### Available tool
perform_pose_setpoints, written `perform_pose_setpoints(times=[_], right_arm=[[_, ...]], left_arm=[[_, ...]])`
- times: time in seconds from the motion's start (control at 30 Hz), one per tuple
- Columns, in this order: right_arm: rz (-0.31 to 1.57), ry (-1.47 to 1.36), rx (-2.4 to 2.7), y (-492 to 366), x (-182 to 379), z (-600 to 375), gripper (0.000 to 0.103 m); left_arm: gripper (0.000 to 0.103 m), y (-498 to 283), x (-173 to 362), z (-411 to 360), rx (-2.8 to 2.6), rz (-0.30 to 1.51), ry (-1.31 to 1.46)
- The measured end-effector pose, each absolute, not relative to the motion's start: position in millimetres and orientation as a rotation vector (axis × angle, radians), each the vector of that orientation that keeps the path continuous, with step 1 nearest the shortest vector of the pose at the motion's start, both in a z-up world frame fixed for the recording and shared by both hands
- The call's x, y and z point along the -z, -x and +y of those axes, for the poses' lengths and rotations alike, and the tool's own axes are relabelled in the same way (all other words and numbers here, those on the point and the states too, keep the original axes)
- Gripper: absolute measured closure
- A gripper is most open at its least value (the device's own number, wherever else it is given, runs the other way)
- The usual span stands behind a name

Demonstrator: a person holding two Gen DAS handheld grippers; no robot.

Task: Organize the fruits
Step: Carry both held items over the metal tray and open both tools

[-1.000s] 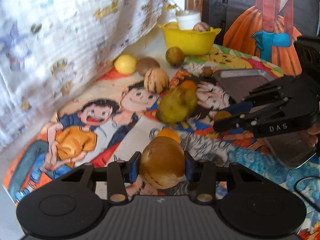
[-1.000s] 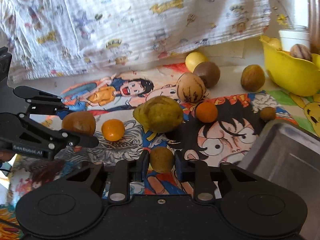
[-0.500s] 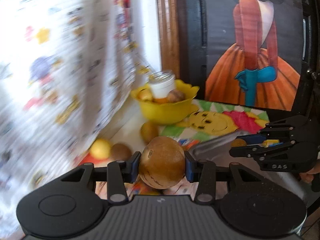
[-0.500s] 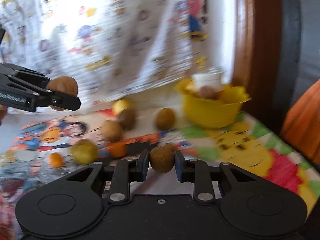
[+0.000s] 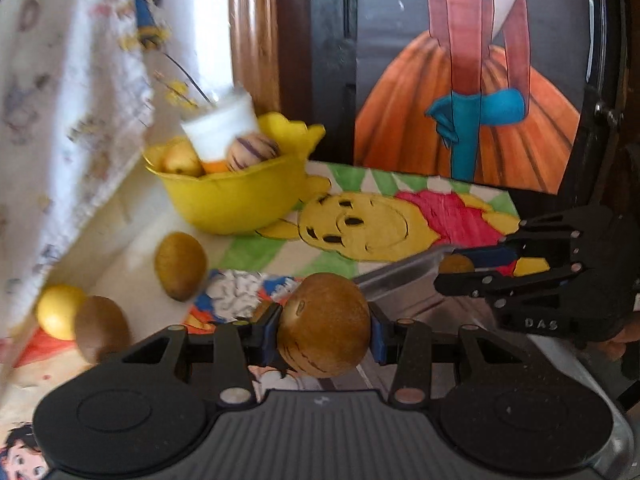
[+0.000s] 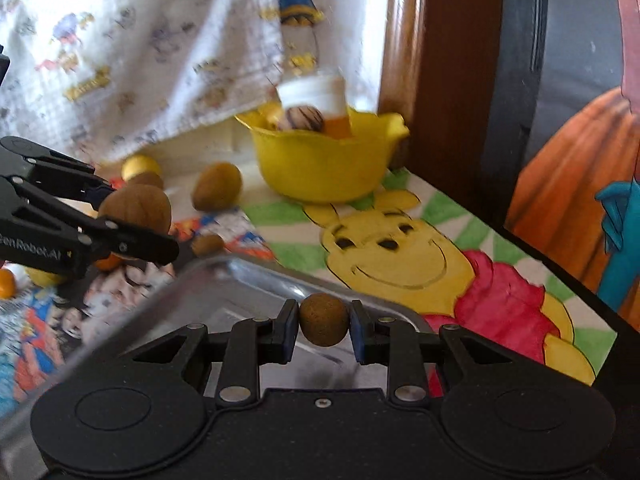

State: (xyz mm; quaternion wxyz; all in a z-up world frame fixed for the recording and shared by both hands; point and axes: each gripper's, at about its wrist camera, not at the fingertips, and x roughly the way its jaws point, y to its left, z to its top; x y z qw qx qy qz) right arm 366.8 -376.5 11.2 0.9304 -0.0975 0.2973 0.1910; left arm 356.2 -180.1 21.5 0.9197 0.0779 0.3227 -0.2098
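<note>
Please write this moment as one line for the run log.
left gripper: shut on large brown fruit | right gripper: shut on small brown fruit, above metal tray

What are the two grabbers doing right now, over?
Left gripper clamps big brown fruit. Right gripper clamps small brown fruit over metal tray. Nothing blocking the tray.

The shiny metal tray (image 6: 168,312) is largely hidden behind the black right gripper (image 6: 324,322), and the yellow plastic bowl's (image 5: 236,200) contents are motion-blurred.
</note>
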Motion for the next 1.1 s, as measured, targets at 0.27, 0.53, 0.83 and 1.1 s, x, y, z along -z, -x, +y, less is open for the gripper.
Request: perform_pose_setpoints(times=[0.27, 0.53, 0.83, 1.1], right_arm=[[0.635, 0.194, -0.391, -380, 9, -382, 0.074], [0.608, 0.218, -0.384, -377, 11, -380, 0.074], [0.61, 0.186, -0.382, -375, 10, -384, 0.071], [0.6, 0.182, -0.357, -363, 6, -387, 0.059]], left_arm=[[0.056, -376, 9, -188, 0.451, 0.708, -0.154], [0.055, -378, 20, -194, 0.468, 0.692, -0.192], [0.049, -371, 21, -200, 0.474, 0.672, -0.224], [0.042, -363, 12, -193, 0.454, 0.652, -0.205]])
